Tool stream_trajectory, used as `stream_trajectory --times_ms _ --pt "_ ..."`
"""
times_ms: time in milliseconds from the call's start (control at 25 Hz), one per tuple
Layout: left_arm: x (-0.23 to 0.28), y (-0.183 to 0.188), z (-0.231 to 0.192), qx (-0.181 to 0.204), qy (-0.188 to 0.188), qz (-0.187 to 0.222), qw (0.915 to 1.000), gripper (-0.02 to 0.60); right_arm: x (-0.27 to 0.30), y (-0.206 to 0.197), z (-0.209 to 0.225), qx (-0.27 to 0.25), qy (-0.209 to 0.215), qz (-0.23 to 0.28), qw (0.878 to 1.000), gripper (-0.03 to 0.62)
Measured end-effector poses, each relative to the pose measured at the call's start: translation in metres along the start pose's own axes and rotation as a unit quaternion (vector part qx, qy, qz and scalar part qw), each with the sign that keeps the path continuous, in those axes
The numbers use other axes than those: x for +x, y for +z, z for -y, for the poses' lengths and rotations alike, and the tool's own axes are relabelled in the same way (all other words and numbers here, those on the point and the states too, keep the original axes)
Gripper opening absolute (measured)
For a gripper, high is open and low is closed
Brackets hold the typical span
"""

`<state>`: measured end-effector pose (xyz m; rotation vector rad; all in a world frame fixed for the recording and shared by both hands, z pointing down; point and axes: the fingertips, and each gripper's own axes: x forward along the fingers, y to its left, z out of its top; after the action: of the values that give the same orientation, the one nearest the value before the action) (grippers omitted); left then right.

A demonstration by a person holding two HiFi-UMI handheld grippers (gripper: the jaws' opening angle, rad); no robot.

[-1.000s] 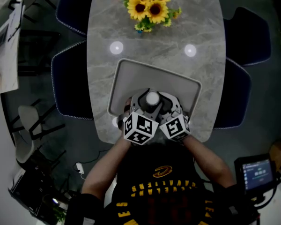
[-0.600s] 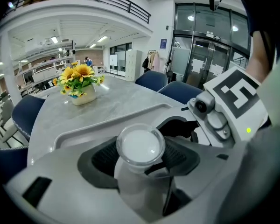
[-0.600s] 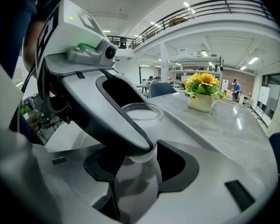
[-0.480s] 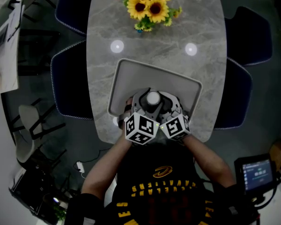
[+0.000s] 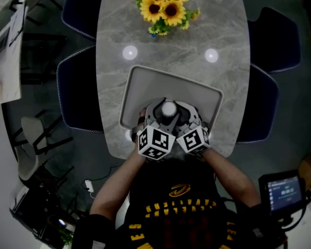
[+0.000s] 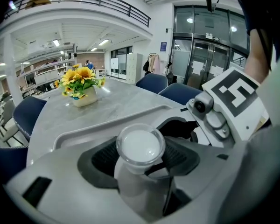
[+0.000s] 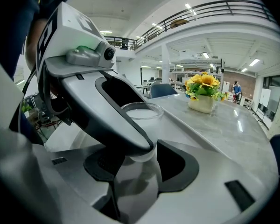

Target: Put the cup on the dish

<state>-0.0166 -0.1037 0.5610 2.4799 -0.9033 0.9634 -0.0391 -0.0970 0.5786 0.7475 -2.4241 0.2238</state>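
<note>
Tightly, left tongs [image 6: 140, 148] flank cup [image 5: 168, 109] inside dish rim [image 5: 176, 77].

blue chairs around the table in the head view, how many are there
4: the far left chair, near left chair, far right chair and near right chair, all beside the table. The person may hide more.

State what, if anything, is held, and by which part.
The cup, by its side wall just below the rim, between the jaws of the left gripper. The right gripper flanks it too; whether its jaws press cannot be told.
</note>
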Motion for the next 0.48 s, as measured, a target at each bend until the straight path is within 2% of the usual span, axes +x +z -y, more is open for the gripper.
stream_trajectory --times_ms 200,480 --pt "0.0014 -0.0002 -0.0023 0.000 0.014 0.025 0.9996 0.270 0.0019 -0.0047 0.0013 0.002 -0.006 -0.012 1.000 0.212" --pt "0.0038 0.0000 -0.0072 -0.030 0.010 0.043 0.9986 0.301 0.0013 -0.0073 0.0056 0.003 -0.013 -0.010 1.000 0.212"
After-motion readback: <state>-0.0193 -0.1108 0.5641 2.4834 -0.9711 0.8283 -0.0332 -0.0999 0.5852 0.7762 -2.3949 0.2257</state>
